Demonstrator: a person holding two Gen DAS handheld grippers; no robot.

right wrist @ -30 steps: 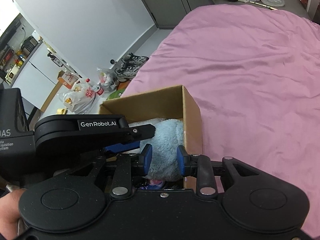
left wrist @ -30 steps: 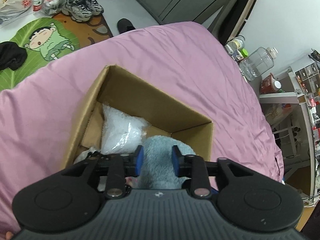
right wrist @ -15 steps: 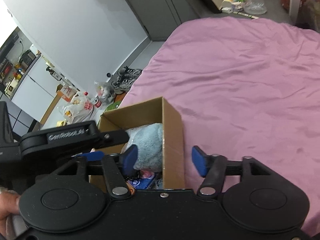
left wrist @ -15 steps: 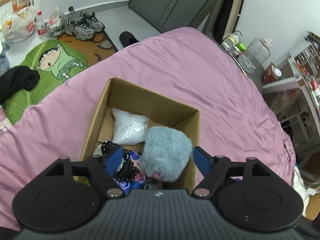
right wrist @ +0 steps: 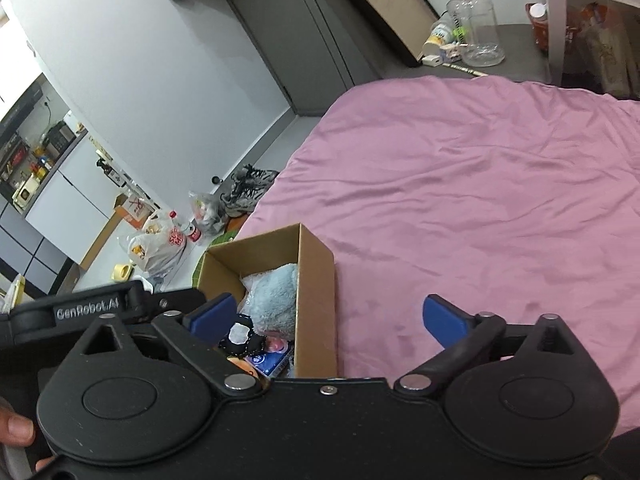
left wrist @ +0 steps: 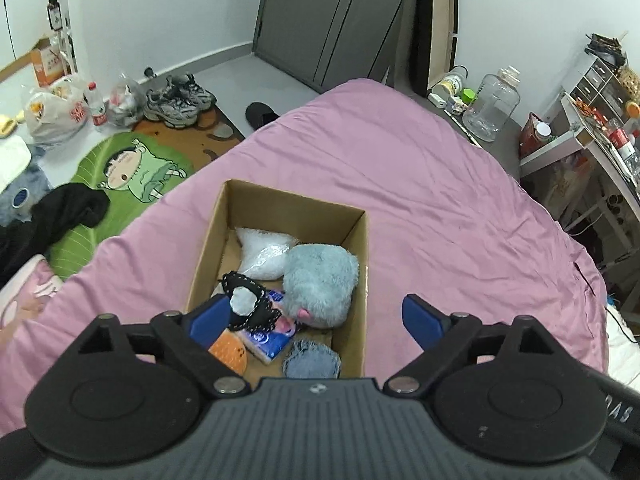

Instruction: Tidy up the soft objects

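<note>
A cardboard box (left wrist: 360, 240) stands on the pink bed, open at the top. Inside lie a grey-blue plush (left wrist: 320, 280), a white plastic bag (left wrist: 264, 252), a black stitched piece with a white patch (left wrist: 248, 304), a blue tissue pack (left wrist: 266, 340), an orange item (left wrist: 228, 354) and a round denim piece (left wrist: 312, 360). My left gripper (left wrist: 316, 316) hovers above the box, jaws opening wide, nothing pressed between them. My right gripper (right wrist: 328, 316) hangs over the box's (right wrist: 316, 304) right wall, jaws also opening and empty. The plush (right wrist: 276, 300) shows there too.
The pink bedspread (left wrist: 440, 200) stretches to the right and far side. On the floor to the left are a green cartoon mat (left wrist: 132, 172), black clothing (left wrist: 68, 212), shoes (left wrist: 176, 98) and bags. A clear jug (left wrist: 494, 104) and cluttered shelves (left wrist: 580, 140) stand at the right.
Both grippers were shut on the grey-blue plush; they let go, opened wide and rose back from the box. The plush now lies inside the box.
</note>
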